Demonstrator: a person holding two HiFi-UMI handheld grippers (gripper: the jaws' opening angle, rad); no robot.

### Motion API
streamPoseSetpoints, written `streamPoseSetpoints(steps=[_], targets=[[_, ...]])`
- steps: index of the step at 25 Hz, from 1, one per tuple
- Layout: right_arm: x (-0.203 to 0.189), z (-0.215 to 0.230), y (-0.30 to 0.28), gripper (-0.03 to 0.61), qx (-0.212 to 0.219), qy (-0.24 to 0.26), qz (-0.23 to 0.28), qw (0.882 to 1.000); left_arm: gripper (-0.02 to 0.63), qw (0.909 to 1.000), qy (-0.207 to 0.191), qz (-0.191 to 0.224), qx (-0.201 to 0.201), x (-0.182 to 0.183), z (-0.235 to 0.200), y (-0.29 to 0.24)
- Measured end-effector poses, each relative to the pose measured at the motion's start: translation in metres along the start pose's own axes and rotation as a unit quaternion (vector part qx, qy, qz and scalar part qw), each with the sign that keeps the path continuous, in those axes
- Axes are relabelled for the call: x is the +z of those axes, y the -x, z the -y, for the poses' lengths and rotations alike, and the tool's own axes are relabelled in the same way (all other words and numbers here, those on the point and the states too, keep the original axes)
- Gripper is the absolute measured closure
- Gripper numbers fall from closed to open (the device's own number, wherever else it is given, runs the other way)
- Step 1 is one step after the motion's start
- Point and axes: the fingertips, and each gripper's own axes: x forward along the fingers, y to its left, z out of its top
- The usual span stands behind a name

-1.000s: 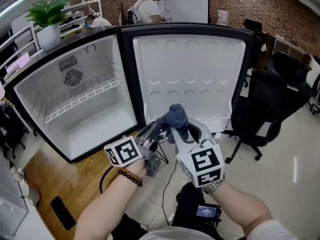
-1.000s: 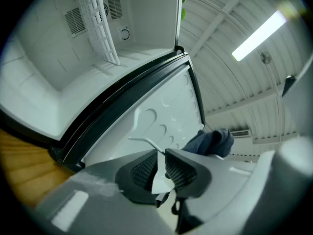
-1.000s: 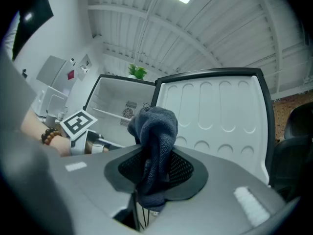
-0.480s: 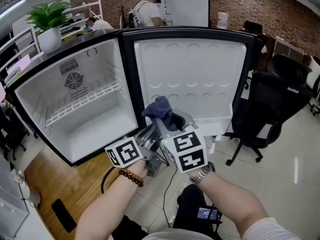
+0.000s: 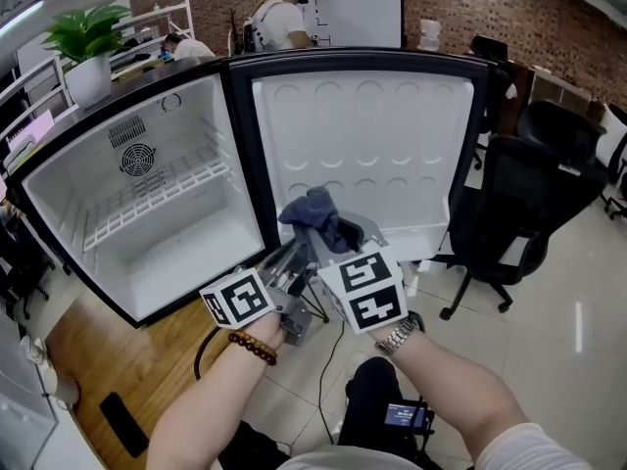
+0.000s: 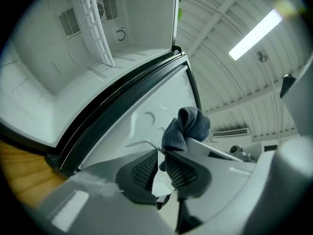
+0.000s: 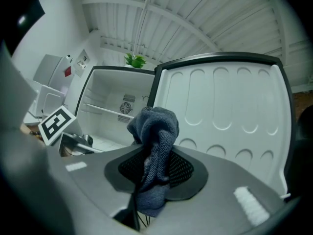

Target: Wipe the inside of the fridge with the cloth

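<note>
Gripping claw: right claw (image 7: 155, 168), closed on the cloth (image 7: 154, 131); both pads press the fabric.
Cloth, texture: dark blue-grey terry with a visible looped pile.
Cloth, form: bunched; a rounded crest stands above the pads and a shorter tail hangs below them.
Cloth, position: held in the air in front of the open fridge (image 5: 196, 248), outside the cabinet. In the head view it lies over the lower part of the door (image 5: 362, 145).
Left claw (image 6: 160, 168): pads close together with a narrow gap and nothing between them. Its tips are just beside the right claw, on that claw's left in the head view, and the cloth sits just past them.
Fridge: low, black-framed, white inside.
Shelf (image 5: 157, 189): white wire, spanning the cabinet at about mid-height, with a round fan grille in the back wall above it.
Door: swung open to the right, showing a white inner liner with rows of arched mouldings.
Chair (image 5: 529, 194): black office type, on the tiled floor to the right of the door.
Plant (image 5: 86, 37): green leaves in a white pot, behind the fridge's upper left corner.
</note>
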Motion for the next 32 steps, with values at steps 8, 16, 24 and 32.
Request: streamPoseSetpoints(steps=[8,16,24,32], targets=[[-0.018,0.043,0.029,0.477,-0.063,0.029,0.001,0.998,0.563,1.0000,0.002,-0.001,0.005,-0.003,-0.001,-0.004],[-0.033,0.105,0.060,0.477,-0.126,0.030,-0.006,0.992,0.566,1.0000,0.003,0.003,0.007,-0.001,-0.002,-0.007],[-0.051,0.173,0.097,0.477,-0.198,0.020,-0.017,0.980,0.566,0.9999,0.004,0.008,0.007,0.001,-0.001,-0.007],[-0.056,0.199,0.122,0.477,-0.227,0.002,-0.007,0.974,0.566,0.9998,0.010,0.015,0.011,0.006,-0.002,-0.010]])
